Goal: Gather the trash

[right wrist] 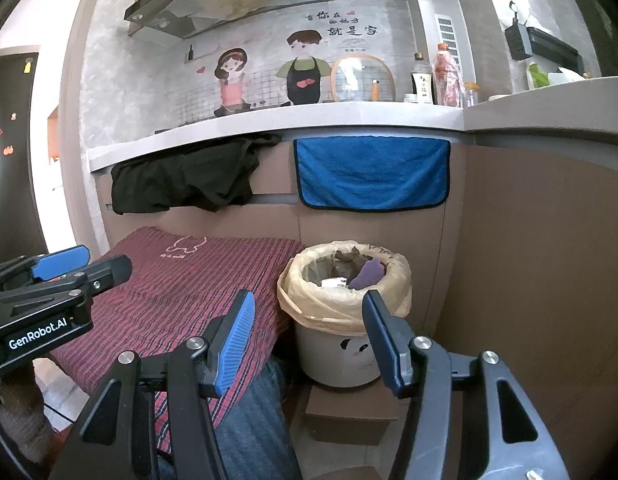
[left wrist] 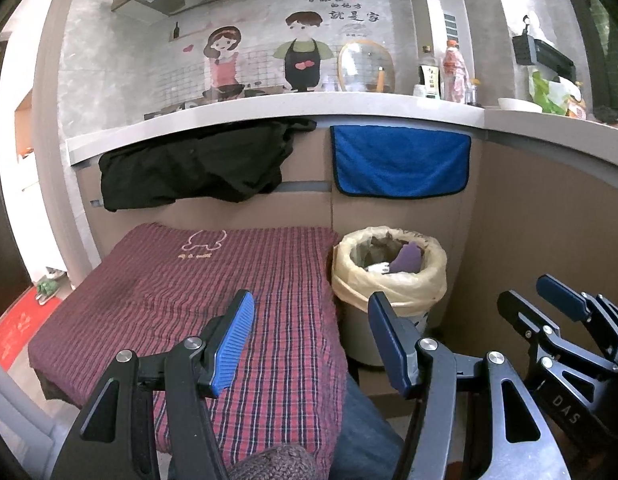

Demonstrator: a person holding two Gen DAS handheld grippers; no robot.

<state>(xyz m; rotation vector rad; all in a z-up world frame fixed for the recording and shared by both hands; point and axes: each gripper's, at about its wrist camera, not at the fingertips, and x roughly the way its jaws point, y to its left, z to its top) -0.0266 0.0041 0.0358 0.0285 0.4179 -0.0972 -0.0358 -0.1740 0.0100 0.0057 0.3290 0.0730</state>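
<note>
A white trash bin (left wrist: 383, 344) (right wrist: 337, 356) lined with a yellowish bag stands on a brown box beside a low table draped in a red plaid cloth (left wrist: 213, 280) (right wrist: 181, 292). Inside the bin lie a purple piece (left wrist: 407, 258) (right wrist: 367, 272), brown scraps and something white. My left gripper (left wrist: 311, 334) is open above the cloth's right edge, with nothing between its fingers. My right gripper (right wrist: 309, 334) is open too, empty, in front of the bin. In the left wrist view the right gripper (left wrist: 549, 304) shows at the right edge; in the right wrist view the left gripper (right wrist: 81, 264) shows at the left.
A grey counter (left wrist: 269, 114) runs across behind, with a black cloth (left wrist: 197, 168) and a blue towel (left wrist: 401, 160) hanging from its edge. Bottles (left wrist: 453, 72) and a glass lid (left wrist: 367, 66) stand on it. A person's jeans-clad leg (right wrist: 253, 432) is below the table.
</note>
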